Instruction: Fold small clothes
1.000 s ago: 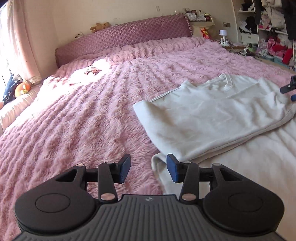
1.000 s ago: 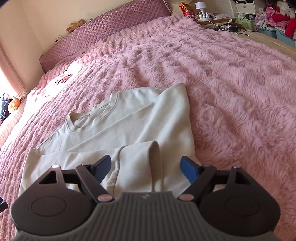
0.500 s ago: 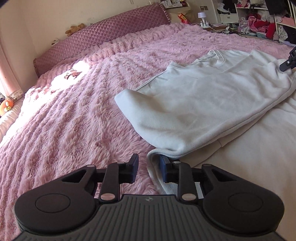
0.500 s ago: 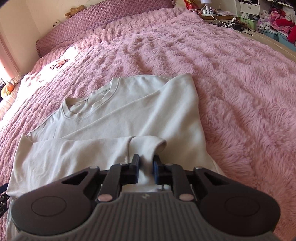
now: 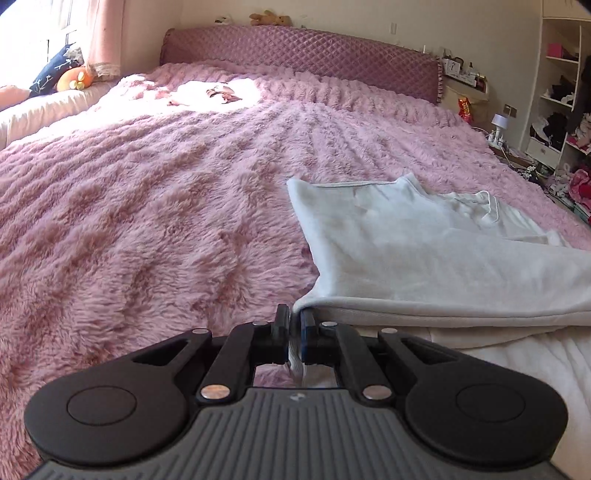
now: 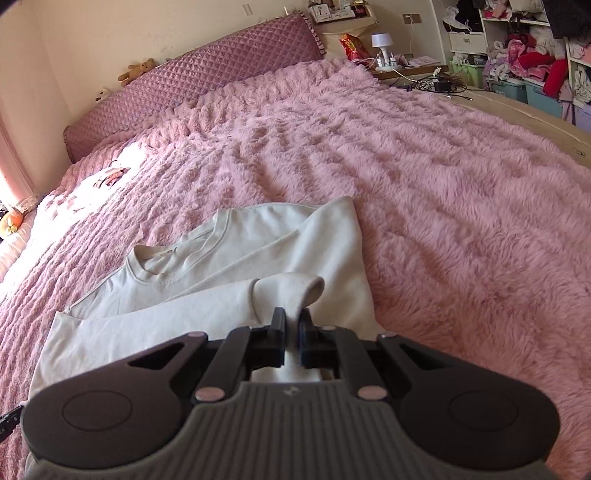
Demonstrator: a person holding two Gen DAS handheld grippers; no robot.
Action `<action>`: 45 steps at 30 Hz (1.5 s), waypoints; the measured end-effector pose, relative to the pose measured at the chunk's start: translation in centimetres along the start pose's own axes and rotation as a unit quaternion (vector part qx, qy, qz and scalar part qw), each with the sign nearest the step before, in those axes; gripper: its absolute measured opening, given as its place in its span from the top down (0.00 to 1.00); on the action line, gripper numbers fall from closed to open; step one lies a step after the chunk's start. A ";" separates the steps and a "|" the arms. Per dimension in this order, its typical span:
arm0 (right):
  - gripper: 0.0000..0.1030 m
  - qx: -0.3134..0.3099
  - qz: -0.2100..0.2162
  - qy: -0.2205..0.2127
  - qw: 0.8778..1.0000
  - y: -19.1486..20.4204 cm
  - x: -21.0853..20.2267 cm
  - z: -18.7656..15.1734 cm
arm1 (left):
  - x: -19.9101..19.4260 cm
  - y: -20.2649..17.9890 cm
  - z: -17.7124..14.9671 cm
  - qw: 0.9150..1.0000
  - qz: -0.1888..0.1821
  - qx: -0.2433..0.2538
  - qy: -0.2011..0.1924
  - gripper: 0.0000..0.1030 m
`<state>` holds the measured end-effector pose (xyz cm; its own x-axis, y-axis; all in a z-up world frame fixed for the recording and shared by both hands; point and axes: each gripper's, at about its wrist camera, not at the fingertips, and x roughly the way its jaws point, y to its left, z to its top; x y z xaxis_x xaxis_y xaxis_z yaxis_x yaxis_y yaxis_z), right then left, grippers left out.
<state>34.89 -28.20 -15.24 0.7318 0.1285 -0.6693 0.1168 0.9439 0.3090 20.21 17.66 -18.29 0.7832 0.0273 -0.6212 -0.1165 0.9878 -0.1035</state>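
Open pink blanket (image 5: 166,221) all around

Bed (image 5: 166,221) with pink fluffy cover fills view, quilted headboard (image 5: 295,55) at 12 o'clock. Curtained window (image 5: 55,29) at 10, sun patch below. Cluttered shelves (image 5: 561,92) at 2.

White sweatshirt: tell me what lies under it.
The white sweatshirt lies on the pink fluffy blanket, which shows all around it. Whatever is directly beneath the cloth is covered.

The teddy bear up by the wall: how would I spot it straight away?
Start at the quilted purple headboard behind the pink fluffy bedspread. The teddy bear sits on its top edge; it is brown, unlike the orange plush toy by the window.
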 end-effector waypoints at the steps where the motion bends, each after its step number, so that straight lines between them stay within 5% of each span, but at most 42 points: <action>1: 0.99 0.011 -0.002 0.014 1.000 -0.6 0.5 -0.4 | 0.6 0.0 -0.3 1.000 0.005 -0.011 0.010 0.95; 9: 0.96 0.042 -0.015 0.043 0.998 -2.8 2.8 -2.1 | 0.2 0.5 -0.6 1.000 0.008 -0.025 0.017 0.95; 13: 0.51 0.042 0.001 0.038 0.998 -2.8 1.7 -1.7 | -1.6 -0.3 0.1 1.000 0.014 -0.006 0.016 0.91; 14: 0.50 0.041 0.003 0.029 0.999 -2.9 0.9 -1.7 | -2.3 -0.3 0.2 1.000 0.022 -0.003 0.013 0.91; 23: 0.55 0.046 0.017 0.074 0.996 -3.8 -1.0 -4.0 | -3.9 -1.0 2.4 0.998 -0.041 -0.039 -0.028 0.84; 24: 0.62 0.046 0.021 0.075 0.996 -3.8 -0.8 -4.2 | -3.3 -1.3 2.5 0.997 -0.053 -0.044 -0.028 0.84; 25: 0.96 0.043 0.029 0.078 0.996 -3.7 -0.7 -4.3 | -2.7 -1.4 2.6 0.997 -0.060 -0.049 -0.025 0.83; 26: 0.98 0.038 0.032 0.084 0.995 -3.5 -0.5 -4.4 | -2.2 -1.6 2.7 0.996 -0.062 -0.054 -0.022 0.83; 32: 0.98 0.001 0.016 0.049 0.999 -2.7 -2.7 -3.9 | 1.6 -1.5 1.0 0.995 -0.022 -0.069 0.061 0.83; 37: 0.98 0.014 0.005 0.085 0.996 -4.0 -0.6 -5.6 | 2.1 -0.9 0.1 0.994 -0.022 -0.084 0.064 0.82; 45: 0.90 0.038 0.002 0.052 0.998 -3.3 -2.4 -4.5 | -0.4 -2.0 3.0 0.992 -0.073 -0.098 0.009 0.81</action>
<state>29.69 -30.26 -17.72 0.6593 0.1675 -0.7330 0.1669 0.9180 0.3599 21.98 16.17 -15.49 0.7892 -0.1180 -0.6027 -0.1211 0.9322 -0.3411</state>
